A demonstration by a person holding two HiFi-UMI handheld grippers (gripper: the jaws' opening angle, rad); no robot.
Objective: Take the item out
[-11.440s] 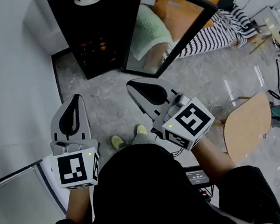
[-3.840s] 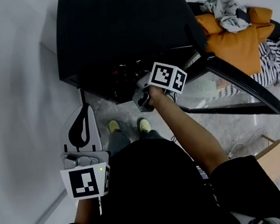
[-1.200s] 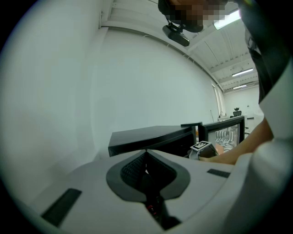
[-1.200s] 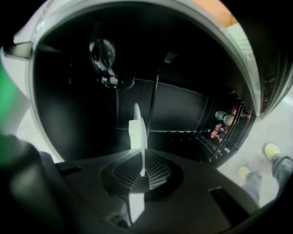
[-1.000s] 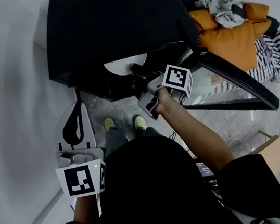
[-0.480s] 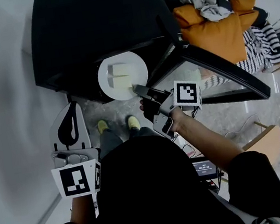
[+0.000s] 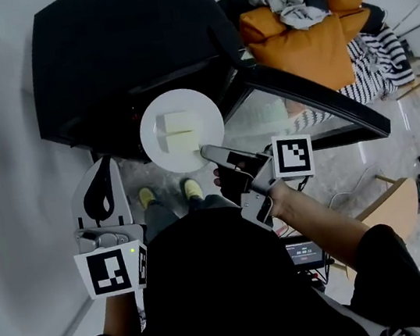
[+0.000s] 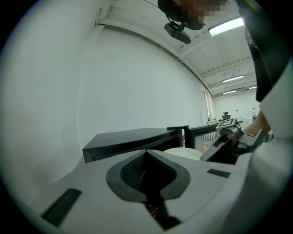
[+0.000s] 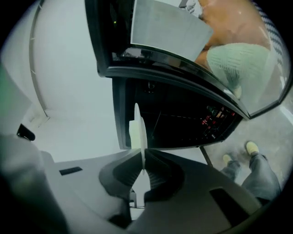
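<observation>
Pinches the white plate by its near rim in the right gripper, in front of the open black cabinet. Carries two pale blocks, possibly soft food. Likely stiff, slick, breakable, tip-prone from a rim hold; keep level. Hangs the left gripper closed, empty.

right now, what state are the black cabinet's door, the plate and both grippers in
black cabinet's glass door: swung open
round white plate: held by its rim in front of the cabinet, two pale blocks on it
right gripper: shut on the plate
left gripper: shut, empty
</observation>
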